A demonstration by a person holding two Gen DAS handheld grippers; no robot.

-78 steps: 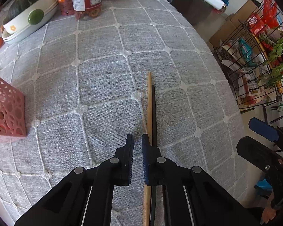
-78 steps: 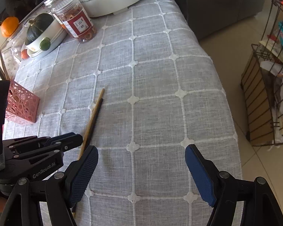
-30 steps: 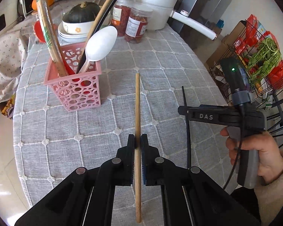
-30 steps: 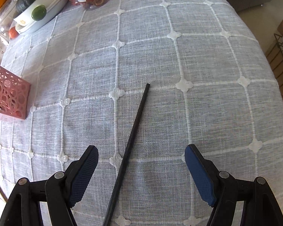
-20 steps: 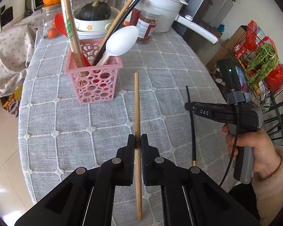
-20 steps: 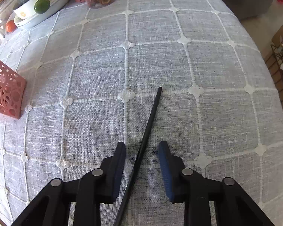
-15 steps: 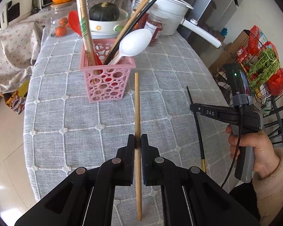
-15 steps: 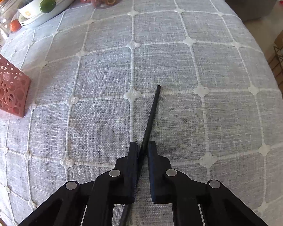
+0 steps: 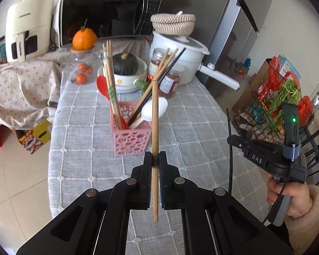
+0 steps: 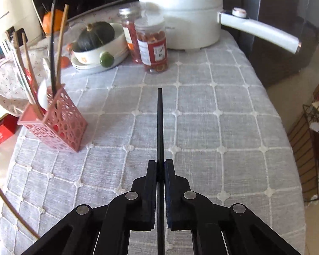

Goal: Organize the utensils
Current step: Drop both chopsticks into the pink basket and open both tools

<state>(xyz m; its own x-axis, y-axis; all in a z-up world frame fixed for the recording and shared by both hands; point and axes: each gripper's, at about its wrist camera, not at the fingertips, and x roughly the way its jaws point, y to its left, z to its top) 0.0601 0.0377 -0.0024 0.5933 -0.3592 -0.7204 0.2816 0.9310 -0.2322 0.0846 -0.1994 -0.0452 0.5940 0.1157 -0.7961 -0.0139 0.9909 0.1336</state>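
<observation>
My left gripper point(image 9: 155, 159) is shut on a wooden chopstick point(image 9: 155, 127) and holds it in the air, pointing forward over the pink utensil basket point(image 9: 129, 140). The basket stands on the grey checked tablecloth point(image 9: 85, 148) and holds several chopsticks, a white spoon point(image 9: 153, 110) and a red spoon. My right gripper point(image 10: 159, 167) is shut on a black chopstick point(image 10: 160, 123), lifted above the cloth. The basket also shows in the right wrist view point(image 10: 55, 125), to the left. The right gripper's body point(image 9: 265, 157) and its black chopstick point(image 9: 229, 144) show at the right of the left wrist view.
Behind the basket stand a bowl with a dark green squash point(image 9: 125, 65), two red-labelled jars point(image 10: 153, 46) and a white pot with a long handle point(image 10: 180, 12). A microwave point(image 9: 108, 14) and an orange pumpkin point(image 9: 84, 38) are at the back. A wire rack point(image 9: 282, 102) stands off the table's right edge.
My right gripper closed on the black chopstick and lifted it off the cloth. My left gripper has raised the wooden chopstick higher and tilted up, so the basket sits lower in view.
</observation>
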